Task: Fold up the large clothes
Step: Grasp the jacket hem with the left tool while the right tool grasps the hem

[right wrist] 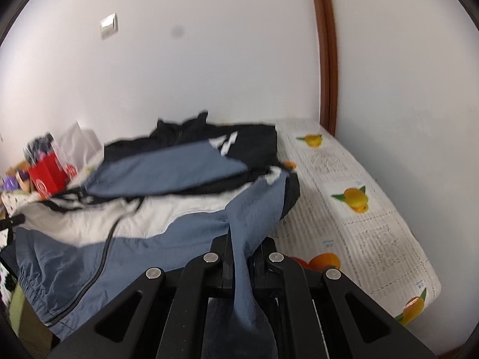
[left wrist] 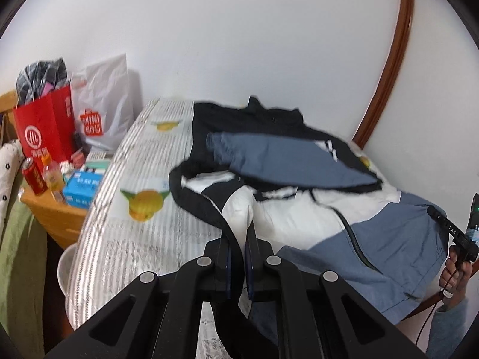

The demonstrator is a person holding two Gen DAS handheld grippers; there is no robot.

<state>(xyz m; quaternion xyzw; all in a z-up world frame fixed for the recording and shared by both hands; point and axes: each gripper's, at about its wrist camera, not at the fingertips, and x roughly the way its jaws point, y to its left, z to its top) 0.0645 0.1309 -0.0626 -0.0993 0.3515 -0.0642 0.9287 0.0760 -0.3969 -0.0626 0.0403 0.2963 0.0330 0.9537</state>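
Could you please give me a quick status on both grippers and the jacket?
Left gripper shut on jacket hem. Right gripper shut on blue edge. Jacket half on bed, one sleeve folded across. Nothing in the way.

Red paper bag (left wrist: pixel 45 128), white plastic bag (left wrist: pixel 104 101), red can (left wrist: pixel 33 176), blue box (left wrist: pixel 82 190)

The jacket (right wrist: pixel 167 218) is smeared with motion blur in the right wrist view, so the white logo on its black part won't read. Its hem drops out of sight behind the left tongs (left wrist: pixel 238 251), and the blue corner does the same behind the right tongs (right wrist: pixel 244 252). The red bag (left wrist: pixel 45 128) has lettering too small to make out (same for the blue box (left wrist: pixel 82 190)). The hand (left wrist: pixel 453 272) is cut by the left wrist view's edge.
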